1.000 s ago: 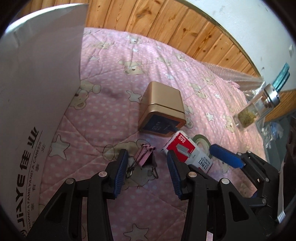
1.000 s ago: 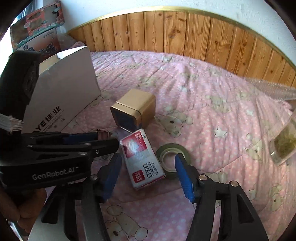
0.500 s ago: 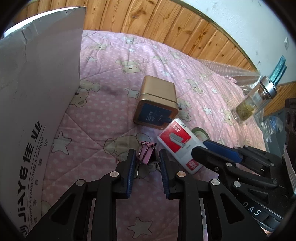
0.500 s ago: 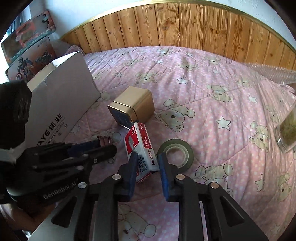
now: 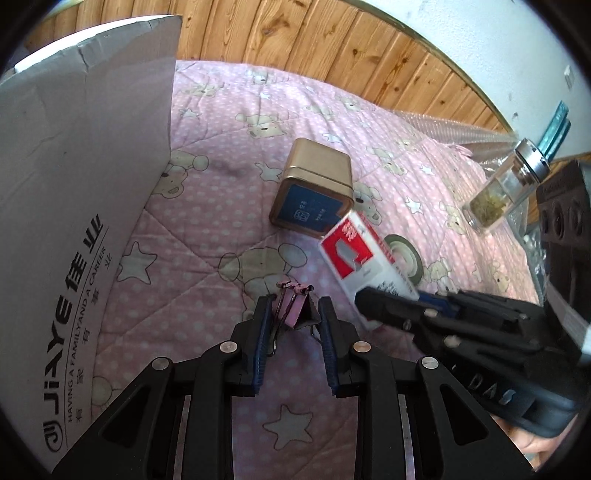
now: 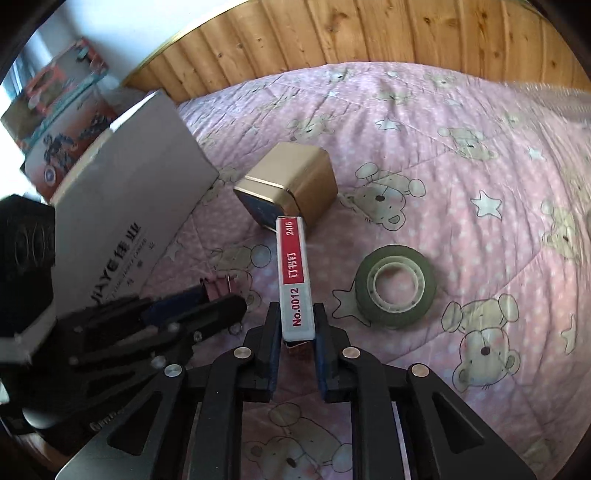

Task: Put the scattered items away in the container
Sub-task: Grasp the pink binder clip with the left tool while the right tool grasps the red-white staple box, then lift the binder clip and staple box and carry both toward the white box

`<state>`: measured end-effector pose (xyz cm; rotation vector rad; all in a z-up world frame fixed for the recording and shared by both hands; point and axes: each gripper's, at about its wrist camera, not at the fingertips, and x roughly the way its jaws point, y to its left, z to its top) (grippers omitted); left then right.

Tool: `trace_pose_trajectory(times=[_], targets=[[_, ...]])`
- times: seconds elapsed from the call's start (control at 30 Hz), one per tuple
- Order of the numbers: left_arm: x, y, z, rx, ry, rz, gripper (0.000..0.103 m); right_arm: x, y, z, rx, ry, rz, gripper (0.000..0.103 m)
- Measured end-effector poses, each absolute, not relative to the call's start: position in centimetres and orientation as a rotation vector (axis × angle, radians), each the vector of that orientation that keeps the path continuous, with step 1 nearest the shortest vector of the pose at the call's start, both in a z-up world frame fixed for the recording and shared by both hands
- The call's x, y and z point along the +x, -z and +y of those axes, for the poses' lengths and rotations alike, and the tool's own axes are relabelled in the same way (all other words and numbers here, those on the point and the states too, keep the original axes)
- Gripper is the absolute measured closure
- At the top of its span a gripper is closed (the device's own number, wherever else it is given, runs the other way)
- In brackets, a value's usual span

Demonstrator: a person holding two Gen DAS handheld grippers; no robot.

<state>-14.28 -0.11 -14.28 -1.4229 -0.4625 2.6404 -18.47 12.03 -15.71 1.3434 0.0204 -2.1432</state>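
My left gripper (image 5: 293, 314) is shut on a pink binder clip (image 5: 293, 304) and holds it just above the pink quilt. My right gripper (image 6: 295, 325) is shut on a red and white staple box (image 6: 293, 273), lifted on edge; the box also shows in the left wrist view (image 5: 364, 254). A gold tin (image 6: 291, 184) lies on its side on the quilt, also in the left wrist view (image 5: 314, 188). A green tape roll (image 6: 395, 286) lies flat to the right. The grey cardboard box (image 5: 74, 184) stands at the left, also in the right wrist view (image 6: 122, 199).
A glass jar (image 5: 506, 192) with dried herbs stands at the quilt's right edge. Wooden panelling (image 6: 369, 33) runs along the back. Colourful toy boxes (image 6: 59, 107) stand behind the cardboard box. The two grippers are close side by side.
Both grippers went from open to shut, the left on the binder clip, the right on the staple box. Both items have been lifted off the quilt; the staple box now stands on edge.
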Motion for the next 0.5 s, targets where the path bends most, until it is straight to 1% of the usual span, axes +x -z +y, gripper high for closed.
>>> trace_pose_trajectory(times=[0.17,0.33,0.5], targets=[[-13.6,13.6,0.0,-1.423,-2.629,-0.468,0.077,-17.5,14.2,12.5,1.316,2.184,-0.003,0.088],[-12.4,12.3,0.1,-1.409,-2.631,-0.469,0.077,-15.5,13.9,13.6,1.335,2.221,-0.055,0.088],[-10.9,10.6,0.1,-1.371,-2.634,-0.476,0.077,-13.4,13.3,14.0,1.317,2.250,-0.059,0.088]])
